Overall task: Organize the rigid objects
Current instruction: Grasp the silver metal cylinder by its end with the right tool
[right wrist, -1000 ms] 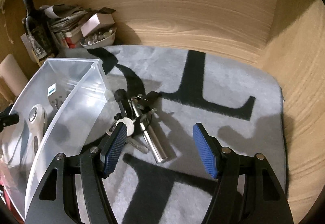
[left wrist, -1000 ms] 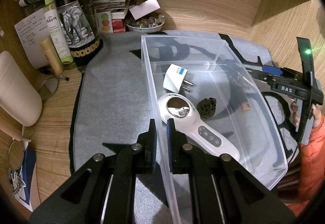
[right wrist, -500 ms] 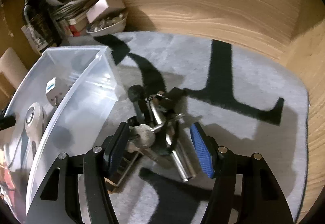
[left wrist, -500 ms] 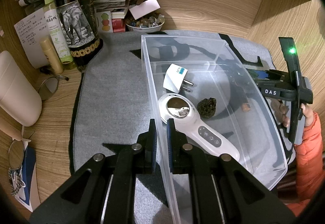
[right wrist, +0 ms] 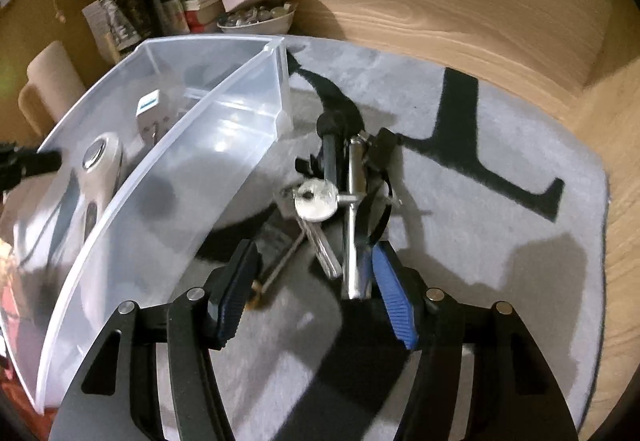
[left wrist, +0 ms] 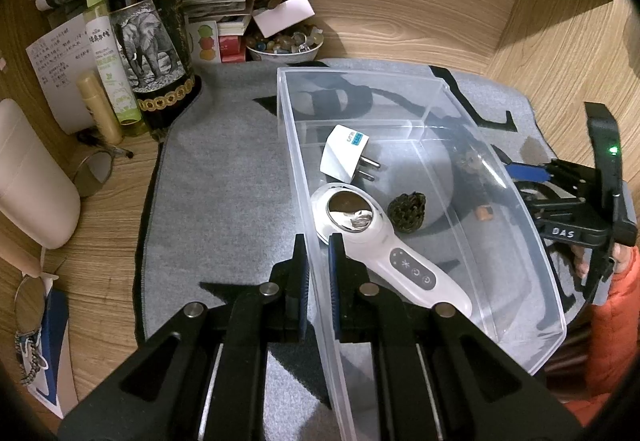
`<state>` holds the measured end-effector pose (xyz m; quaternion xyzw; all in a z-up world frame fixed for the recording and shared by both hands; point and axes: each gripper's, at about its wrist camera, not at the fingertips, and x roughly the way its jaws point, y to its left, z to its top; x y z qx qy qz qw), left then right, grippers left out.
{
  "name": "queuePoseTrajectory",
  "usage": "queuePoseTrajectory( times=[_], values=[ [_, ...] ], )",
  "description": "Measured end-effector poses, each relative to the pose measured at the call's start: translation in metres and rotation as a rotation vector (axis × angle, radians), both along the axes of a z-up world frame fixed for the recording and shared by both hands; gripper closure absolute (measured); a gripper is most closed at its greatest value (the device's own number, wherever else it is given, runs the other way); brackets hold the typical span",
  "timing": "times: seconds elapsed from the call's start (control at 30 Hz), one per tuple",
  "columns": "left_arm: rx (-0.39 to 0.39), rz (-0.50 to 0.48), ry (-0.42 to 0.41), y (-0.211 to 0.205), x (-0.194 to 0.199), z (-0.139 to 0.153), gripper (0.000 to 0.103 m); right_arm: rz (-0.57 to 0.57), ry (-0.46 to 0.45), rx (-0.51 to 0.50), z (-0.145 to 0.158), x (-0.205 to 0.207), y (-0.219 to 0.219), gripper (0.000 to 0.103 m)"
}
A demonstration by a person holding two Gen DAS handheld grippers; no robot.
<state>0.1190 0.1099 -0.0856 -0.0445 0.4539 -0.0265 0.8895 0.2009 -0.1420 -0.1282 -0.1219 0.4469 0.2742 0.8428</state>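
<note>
My left gripper (left wrist: 317, 245) is shut on the near left wall of a clear plastic bin (left wrist: 424, 81), which rests on a grey mat (left wrist: 224, 181). Inside the bin lie a white plug adapter (left wrist: 344, 157), a white handheld device (left wrist: 384, 253) and a dark pine cone (left wrist: 408, 211). Just right of the bin (right wrist: 248, 89) a bunch of keys (right wrist: 316, 199) lies on the mat with a metal rod (right wrist: 354, 225) and a black handle. My right gripper (right wrist: 316, 273) is lowered over the bunch. Its jaws are closing with the keys between them, and the left pad stands apart from them.
Clutter lines the back left corner: a dark bottle with an elephant label (left wrist: 148, 41), a green spray bottle (left wrist: 106, 53), a bowl of small stones (left wrist: 284, 45), papers and boxes. A cream container (left wrist: 28, 181) lies at the left. Wooden walls close the back and right.
My right gripper has come forward and down over the key bunch, and its jaws have narrowed around it. The left gripper and the bin have stayed put.
</note>
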Motion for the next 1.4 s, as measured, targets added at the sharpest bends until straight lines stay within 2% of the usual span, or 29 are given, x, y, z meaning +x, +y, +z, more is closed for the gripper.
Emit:
queuePoseTrajectory(
  times=[0.17,0.23,0.3,0.43,0.57,0.63,0.7,0.77,0.93,1.4],
  values=[
    [-0.001,0.0,0.0,-0.001,0.0,-0.001,0.094,-0.068,-0.03,0.019,0.008,0.002,-0.02,0.047],
    [-0.001,0.0,0.0,-0.001,0.0,-0.001,0.094,-0.097,-0.026,0.008,0.006,0.009,-0.024,0.053],
    [-0.001,-0.001,0.001,-0.001,0.0,-0.001,0.094,-0.111,-0.002,0.002,-0.001,0.017,-0.024,0.063],
    [0.001,-0.001,0.001,-0.001,0.0,-0.001,0.094,-0.117,0.017,-0.013,-0.014,0.03,-0.012,0.068],
    [0.0,0.0,0.001,-0.001,0.0,-0.001,0.094,-0.118,-0.002,-0.018,-0.015,0.035,-0.002,0.068],
    [0.0,0.0,0.001,-0.001,0.0,-0.001,0.094,-0.117,-0.012,-0.019,-0.016,0.037,0.002,0.073],
    [0.001,-0.001,0.001,-0.001,0.0,-0.001,0.094,-0.102,-0.032,-0.026,-0.016,0.037,0.007,0.085],
    [0.001,-0.003,0.002,-0.001,0.0,-0.001,0.094,-0.093,-0.042,-0.033,-0.015,0.035,0.01,0.089],
    [0.003,-0.003,0.002,-0.002,0.0,-0.001,0.094,-0.101,-0.047,-0.008,-0.009,0.031,0.001,0.089],
    [0.004,-0.003,0.0,-0.001,0.001,-0.001,0.095,-0.116,-0.187,0.047,0.045,0.003,-0.017,0.089]
  ],
)
